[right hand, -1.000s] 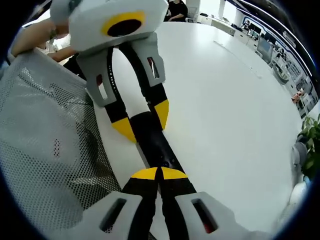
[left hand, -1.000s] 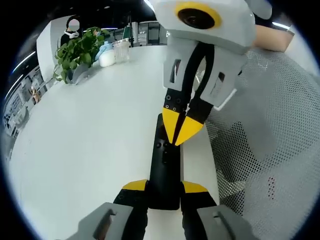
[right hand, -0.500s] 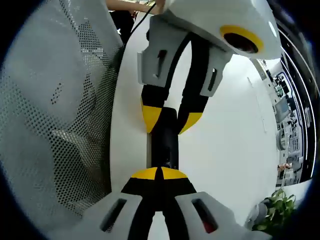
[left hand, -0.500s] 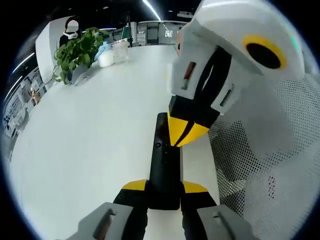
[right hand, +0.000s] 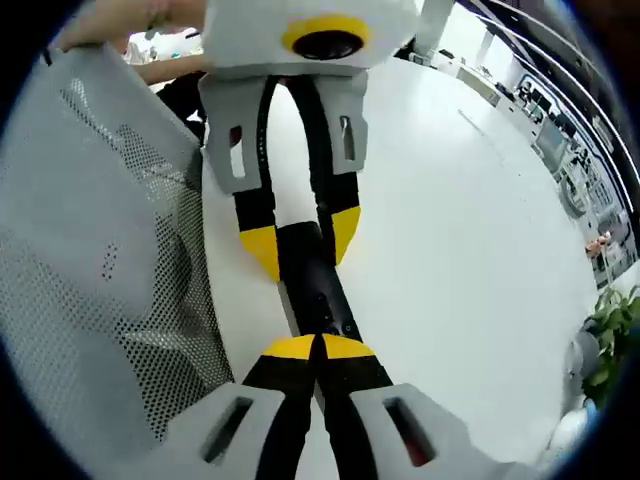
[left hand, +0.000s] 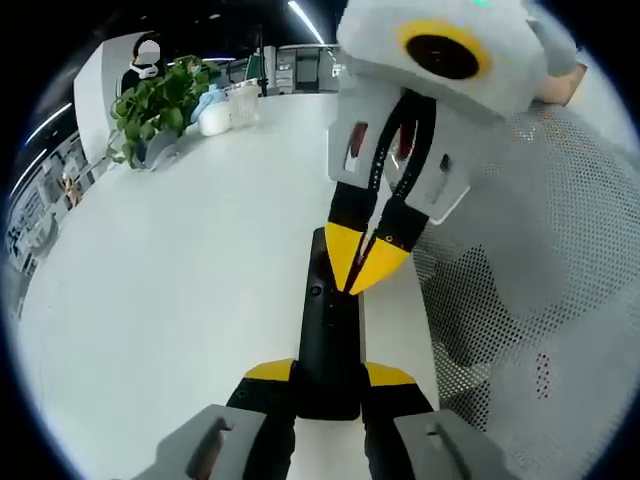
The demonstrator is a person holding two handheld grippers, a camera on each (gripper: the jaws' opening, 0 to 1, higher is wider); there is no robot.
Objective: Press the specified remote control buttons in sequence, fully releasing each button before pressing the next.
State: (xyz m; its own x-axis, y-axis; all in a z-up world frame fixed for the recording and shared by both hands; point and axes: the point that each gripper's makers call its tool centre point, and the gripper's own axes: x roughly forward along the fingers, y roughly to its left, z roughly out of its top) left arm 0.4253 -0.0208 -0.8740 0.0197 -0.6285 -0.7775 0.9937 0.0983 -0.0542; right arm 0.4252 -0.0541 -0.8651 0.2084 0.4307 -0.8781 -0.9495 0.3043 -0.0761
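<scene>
A long black remote control (left hand: 328, 330) lies along the white table's edge. My left gripper (left hand: 328, 373) is shut on its near end, one yellow pad (left hand: 268, 371) on each side. The right gripper (left hand: 360, 268) comes down from above with its yellow tips closed together, their point resting on the remote's upper face near small buttons. In the right gripper view, my right gripper (right hand: 318, 347) is shut, its joined tips on the remote control (right hand: 312, 285). Beyond it the left gripper (right hand: 300, 240) clamps the remote's far end.
The white table (left hand: 190, 270) stretches left and away. At its far end stand a potted plant (left hand: 160, 100) and clear cups (left hand: 240, 100). A grey mesh chair back (left hand: 530, 290) sits close on the right of the table edge. A person's arm (right hand: 170, 65) is behind.
The right gripper has rolled back from a tilted pose to nearly the angle of one second ago, its tips staying on the remote. The left gripper and remote have not moved.
</scene>
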